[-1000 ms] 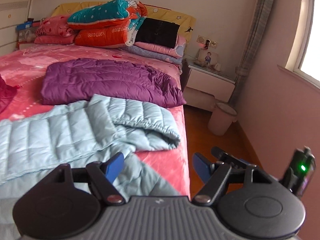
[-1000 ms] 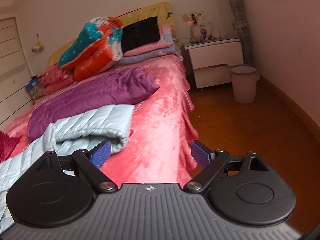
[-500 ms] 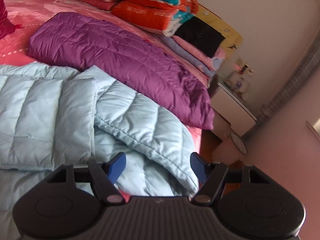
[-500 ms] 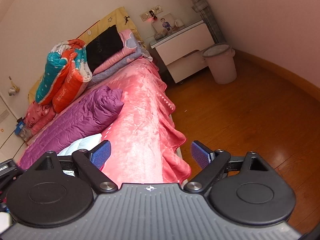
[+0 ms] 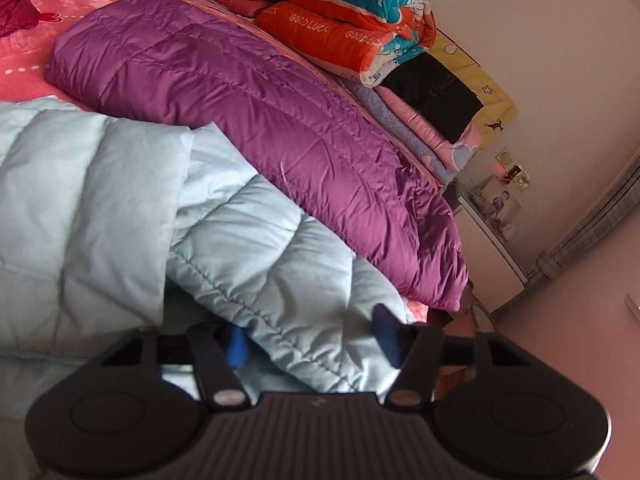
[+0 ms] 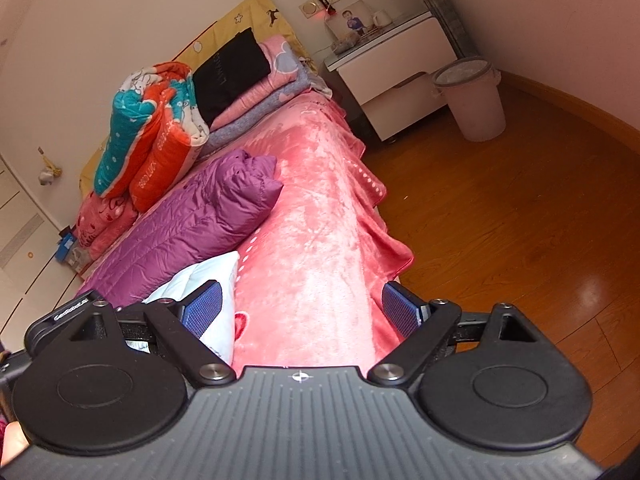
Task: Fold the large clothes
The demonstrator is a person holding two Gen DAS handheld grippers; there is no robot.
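Note:
A light blue quilted jacket (image 5: 120, 208) lies spread on the pink bed, with a folded layer on top. My left gripper (image 5: 312, 340) sits low over its right-hand folded edge. Its jaws are closing with that padded edge between them, and I cannot see the pads pressing it. In the right wrist view, my right gripper (image 6: 300, 310) stands open above the pink bedspread (image 6: 316, 216) near the bed's side edge, holding nothing. A corner of the light blue jacket (image 6: 212, 276) shows beside its left finger.
A folded purple quilted jacket (image 5: 248, 92) lies just beyond the blue one. Stacked quilts and pillows (image 5: 344, 12) fill the head of the bed. A white nightstand (image 6: 396, 68) and a pink bin (image 6: 472, 96) stand on the wooden floor (image 6: 520, 220) to the right.
The left gripper dropped and came in close over the blue jacket's edge, rolling as it went, and its jaws narrowed around the fold. The right gripper rolled and drifted along the bed edge.

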